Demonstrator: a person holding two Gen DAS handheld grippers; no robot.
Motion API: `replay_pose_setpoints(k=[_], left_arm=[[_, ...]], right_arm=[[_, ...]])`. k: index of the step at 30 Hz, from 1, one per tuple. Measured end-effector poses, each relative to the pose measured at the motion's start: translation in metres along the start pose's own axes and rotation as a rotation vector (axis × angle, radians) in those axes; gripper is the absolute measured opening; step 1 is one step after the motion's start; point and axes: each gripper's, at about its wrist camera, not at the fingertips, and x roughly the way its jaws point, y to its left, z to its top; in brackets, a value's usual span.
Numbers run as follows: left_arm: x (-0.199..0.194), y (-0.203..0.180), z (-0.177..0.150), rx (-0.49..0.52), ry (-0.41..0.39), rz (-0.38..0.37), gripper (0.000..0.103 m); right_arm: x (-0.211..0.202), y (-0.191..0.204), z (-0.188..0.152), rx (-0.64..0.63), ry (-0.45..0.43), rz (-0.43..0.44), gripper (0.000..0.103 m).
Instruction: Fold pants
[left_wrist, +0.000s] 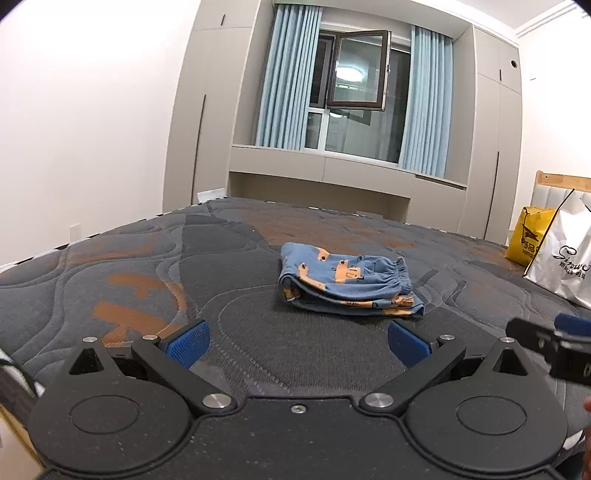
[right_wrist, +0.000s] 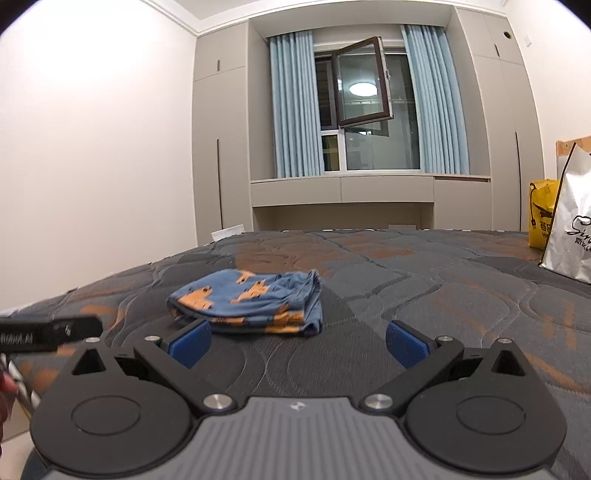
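A pair of small blue pants with orange print (left_wrist: 347, 282) lies folded into a compact bundle on the dark patterned mattress (left_wrist: 147, 266). It also shows in the right wrist view (right_wrist: 251, 301). My left gripper (left_wrist: 297, 345) is open and empty, a short way in front of the pants. My right gripper (right_wrist: 297, 345) is open and empty, just in front and to the right of the bundle. The right gripper shows at the right edge of the left wrist view (left_wrist: 554, 343). The left gripper shows at the left edge of the right wrist view (right_wrist: 48, 334).
A white shopping bag (left_wrist: 561, 258) and a yellow bag (left_wrist: 526, 236) stand on the mattress at the right. Beyond the bed are grey wardrobes (right_wrist: 221, 147), blue curtains and an open window (right_wrist: 364, 81). The mattress edge (right_wrist: 55, 299) drops off at the left.
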Motion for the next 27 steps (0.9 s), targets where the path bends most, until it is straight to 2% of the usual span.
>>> replay_pose_setpoints(k=[9,27], left_arm=[[-0.017,0.006,-0.016,-0.009,0.02,0.014,0.102],[-0.008,0.008,-0.019,-0.023,0.053,0.023,0.102]], right_arm=[[-0.02,0.005,-0.021,0.031,0.037,-0.017,0.103],[-0.013,0.005,-0.028,0.028,0.069,-0.026,0.103]])
